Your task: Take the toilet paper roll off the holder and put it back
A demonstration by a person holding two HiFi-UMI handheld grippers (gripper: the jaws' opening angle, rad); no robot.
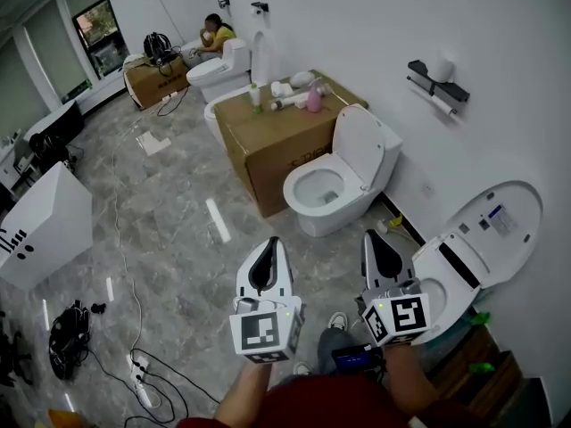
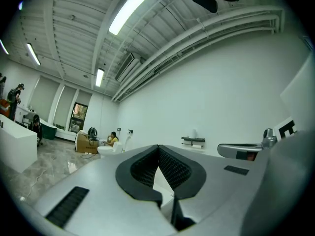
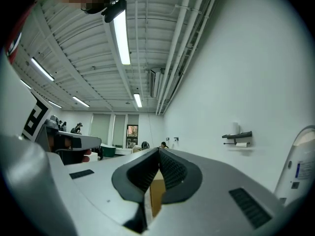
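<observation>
A black wall holder (image 1: 435,80) hangs on the white wall at the upper right of the head view. One white toilet paper roll (image 1: 443,105) lies on the bar under it, and another white roll (image 1: 441,68) stands on its top shelf. My left gripper (image 1: 270,243) and right gripper (image 1: 375,237) are held side by side low in the picture, far from the holder, both shut with nothing between the jaws. In the left gripper view the holder (image 2: 193,140) shows small beyond the shut left gripper (image 2: 158,146). The right gripper view has the holder (image 3: 237,135) and its roll (image 3: 241,144) to the right of the shut right gripper (image 3: 158,150).
An open white toilet (image 1: 339,181) stands ahead beside a cardboard box (image 1: 285,136) carrying bottles. Another open toilet (image 1: 473,248) is close on the right. More toilets and a seated person (image 1: 214,34) are at the far end. Cables and a power strip (image 1: 138,373) lie on the floor to the left.
</observation>
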